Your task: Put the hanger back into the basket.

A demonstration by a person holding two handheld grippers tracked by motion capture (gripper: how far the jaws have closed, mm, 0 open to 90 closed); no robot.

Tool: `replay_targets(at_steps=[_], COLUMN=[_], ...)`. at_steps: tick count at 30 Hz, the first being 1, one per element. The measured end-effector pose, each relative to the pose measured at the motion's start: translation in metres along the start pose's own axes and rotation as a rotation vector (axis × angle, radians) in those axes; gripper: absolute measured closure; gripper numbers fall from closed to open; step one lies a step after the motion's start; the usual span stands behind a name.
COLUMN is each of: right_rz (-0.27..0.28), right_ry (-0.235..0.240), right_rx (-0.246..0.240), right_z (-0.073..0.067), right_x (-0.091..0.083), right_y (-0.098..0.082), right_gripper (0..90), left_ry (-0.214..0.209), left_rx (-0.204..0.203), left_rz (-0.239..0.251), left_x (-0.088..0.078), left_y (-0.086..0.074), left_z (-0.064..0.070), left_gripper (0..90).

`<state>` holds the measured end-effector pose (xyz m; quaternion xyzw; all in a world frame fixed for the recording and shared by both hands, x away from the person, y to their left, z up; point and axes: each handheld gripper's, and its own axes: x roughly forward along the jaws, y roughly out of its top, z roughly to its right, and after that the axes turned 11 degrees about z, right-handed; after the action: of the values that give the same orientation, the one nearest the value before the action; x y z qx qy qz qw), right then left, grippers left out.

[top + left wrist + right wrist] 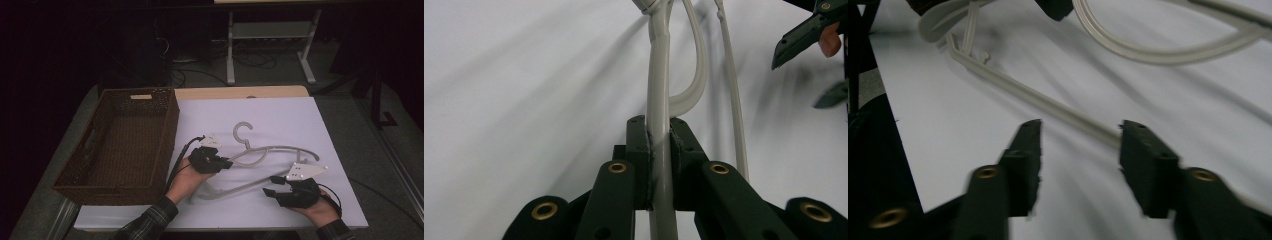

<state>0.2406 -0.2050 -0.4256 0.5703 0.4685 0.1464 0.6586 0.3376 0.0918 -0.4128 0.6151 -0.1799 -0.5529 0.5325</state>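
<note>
Pale grey plastic clothes hanger (260, 160) on white counter (300, 120): left gripper (659, 150) clamped on one bar; right gripper (1080, 150) parted, lower bar passing just beyond its tips.

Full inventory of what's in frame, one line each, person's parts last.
hanger: one, light grey plastic, lying on the white sheet mid-table, hook pointing away from the person.
basket: one, dark brown wicker, left part of the table, nothing visible inside.
white sheet: one, covers most of the tabletop.
table: one, light wood edge showing at the far side.
metal frame: one, pale grey, on the floor beyond the table.
left tool: one, black, shut on the hanger's bar, seen up close in the left gripper view.
right tool: one, black, jaws open, the hanger's lower bar beyond them, not gripped.
sleeves: two, dark plaid, bottom edge.
</note>
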Motion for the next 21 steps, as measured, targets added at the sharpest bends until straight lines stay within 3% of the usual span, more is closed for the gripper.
replay_targets(at_steps=[5,8,14,21], right_rz=[0.026,0.046,0.050,0.046], right_ry=[-0.028,-0.035,-0.039,-0.038], right_rx=[-0.001,-0.004,-0.007,-0.010], right_z=[0.001,0.001,0.003,0.004], right_x=[-0.007,-0.011,-0.013,-0.014], right_y=[0.000,-0.001,-0.001,-0.002], right_gripper=[27.6,24.3,23.4,22.5], left_ry=[0.035,0.056,0.101,0.123], left_rx=[-0.014,-0.035,-0.034,-0.032], left_rz=[0.000,0.010,0.027,0.039], left_x=[-0.007,-0.014,-0.031,-0.048], left_y=[0.006,0.014,0.037,0.060], left_z=[-0.001,-0.002,-0.002,-0.005], left_gripper=[82.0,82.0,82.0,82.0])
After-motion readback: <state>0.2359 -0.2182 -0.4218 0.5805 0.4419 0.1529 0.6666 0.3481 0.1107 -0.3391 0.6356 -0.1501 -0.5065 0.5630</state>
